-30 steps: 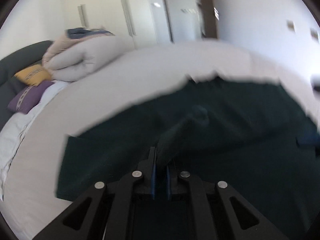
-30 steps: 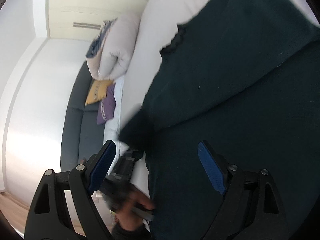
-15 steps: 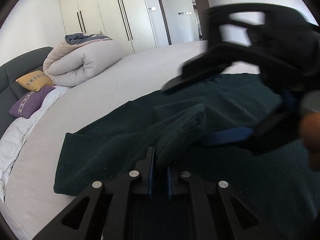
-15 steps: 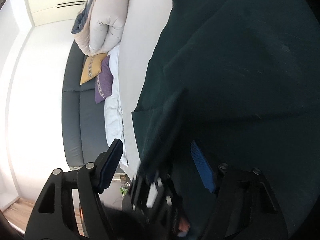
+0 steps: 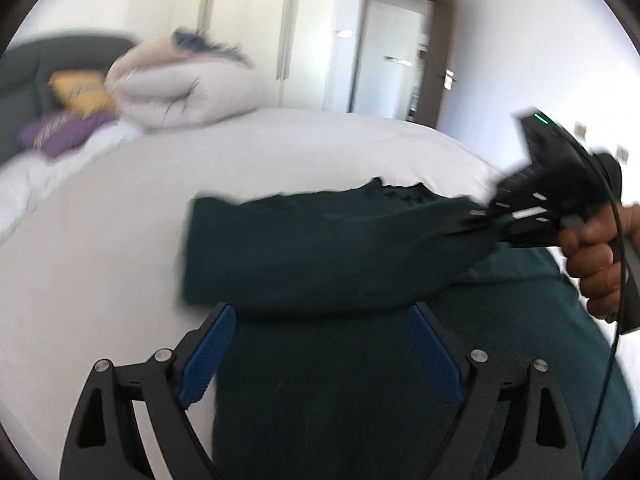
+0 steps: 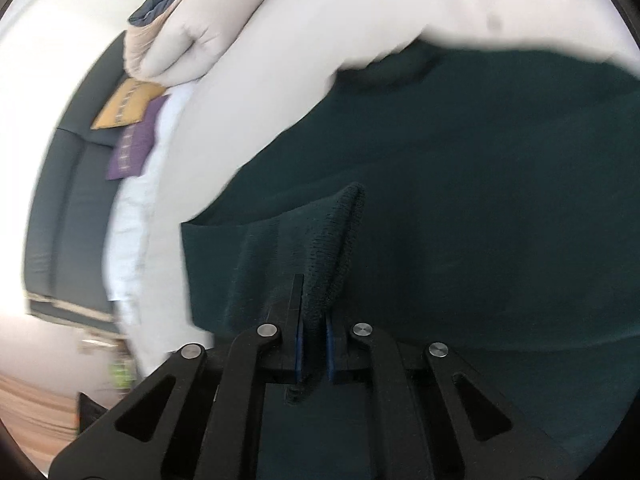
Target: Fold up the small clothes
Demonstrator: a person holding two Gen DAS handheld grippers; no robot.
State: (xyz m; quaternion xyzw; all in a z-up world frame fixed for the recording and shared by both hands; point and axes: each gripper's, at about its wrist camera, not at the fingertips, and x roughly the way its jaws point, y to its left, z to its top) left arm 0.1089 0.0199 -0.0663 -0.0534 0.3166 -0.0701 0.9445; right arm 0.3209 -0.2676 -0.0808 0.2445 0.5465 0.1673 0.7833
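Observation:
A dark green garment [image 5: 328,252] lies spread on the white bed [image 5: 120,220]. My left gripper [image 5: 320,352] is opening wide, its blue pads apart over the cloth and pressing on nothing. In the left wrist view my right gripper [image 5: 486,218], held by a person's hand [image 5: 596,264], pulls a fold of the garment up and to the right. In the right wrist view my right gripper [image 6: 314,354] is shut on a pinched fold of the green garment [image 6: 460,200], whose ribbed edge stands up between the pads.
A rolled white duvet [image 5: 180,88] and a yellow pillow [image 5: 80,92] and a purple pillow [image 5: 60,136] lie at the bed's head by a dark headboard [image 6: 60,208]. Wardrobe doors [image 5: 248,32] and a doorway [image 5: 392,52] stand behind. Bare sheet lies left of the garment.
My left gripper let go of the fold and opened wide. My right gripper came in open, closed on that fold and now draws it to the right.

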